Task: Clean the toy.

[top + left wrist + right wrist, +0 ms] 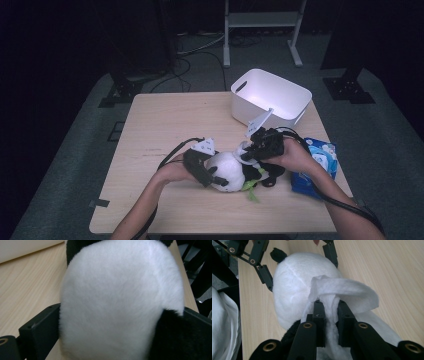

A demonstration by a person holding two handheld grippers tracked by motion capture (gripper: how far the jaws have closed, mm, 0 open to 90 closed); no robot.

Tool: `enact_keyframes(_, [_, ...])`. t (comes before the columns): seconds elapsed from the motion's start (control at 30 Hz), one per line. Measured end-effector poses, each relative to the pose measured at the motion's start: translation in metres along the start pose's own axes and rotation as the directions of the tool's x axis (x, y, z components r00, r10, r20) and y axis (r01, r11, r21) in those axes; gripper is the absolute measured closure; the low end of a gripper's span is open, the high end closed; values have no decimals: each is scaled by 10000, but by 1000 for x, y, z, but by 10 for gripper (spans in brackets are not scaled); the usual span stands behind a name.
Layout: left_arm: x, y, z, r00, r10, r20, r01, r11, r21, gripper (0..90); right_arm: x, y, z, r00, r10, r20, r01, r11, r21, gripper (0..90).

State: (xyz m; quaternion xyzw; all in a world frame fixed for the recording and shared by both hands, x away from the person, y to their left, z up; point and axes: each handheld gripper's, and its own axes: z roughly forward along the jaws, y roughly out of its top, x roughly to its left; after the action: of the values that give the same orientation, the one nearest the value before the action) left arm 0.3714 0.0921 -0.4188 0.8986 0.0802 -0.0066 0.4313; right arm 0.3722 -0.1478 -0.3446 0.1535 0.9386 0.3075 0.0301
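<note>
Black jaws of the right gripper [329, 307] rise closest to the lens in its own view, nearly closed and pinching a white wipe [342, 290] whose loose end loops over the panda [294, 292] just beyond. That plush panda lies on the table [165, 115], near its front edge, between the two hands. Beside the panda's white head, the left gripper [212, 177] has its jaws spread wide, one on each side of the head; in the left gripper view white fur [115, 302] bulges between them and touches both, though whether the pads press in I cannot tell. Beyond the panda, toward the table's far right corner, stands a white tub [270, 97]. Right of the panda, at the table's edge, lies a blue pack [320, 165]
</note>
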Motion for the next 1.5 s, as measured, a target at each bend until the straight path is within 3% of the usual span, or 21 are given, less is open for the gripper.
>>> enact_keyframes(0.07, [0,0,-2,10000,-21,32,22,10000,-85,130,2,1,0,10000,-49,-1,49,10000,0,788])
enact_keyframes(0.17, [0,2,-9,9999,-105,26,105,9999,-70,227,3,4,1,9999,-124,-98,123,9999,-36,789])
enact_keyframes(0.3, [0,9,-18,10000,-54,7,54,10000,-15,264,7,10,1,9994,-348,-55,348,9994,24,789])
enact_keyframes(0.47, [-4,27,-40,9997,25,-242,-23,10000,83,300,7,15,-8,9991,-413,-24,412,9983,-418,789])
enact_keyframes(0.67, [-6,44,-61,9972,490,-562,-465,9979,448,314,8,20,-18,9995,-307,-61,298,9928,-1161,790])
enact_keyframes(0.8, [-11,57,-73,9942,861,-645,-813,9939,740,316,10,21,-20,9994,-237,-234,203,9908,-1341,790])
enact_keyframes(1.1, [-9,60,-52,9936,953,-600,-880,9895,1143,257,5,8,-17,9998,-95,-191,81,9971,-752,793])
enact_keyframes(1.2, [-9,62,-49,9941,931,-559,-869,9907,1043,241,3,2,-17,9997,156,-168,-167,9973,-709,794])
enact_keyframes(1.5, [-9,68,-43,9951,817,-559,-771,9938,796,149,0,-9,-21,9997,220,147,-213,9988,-449,798])
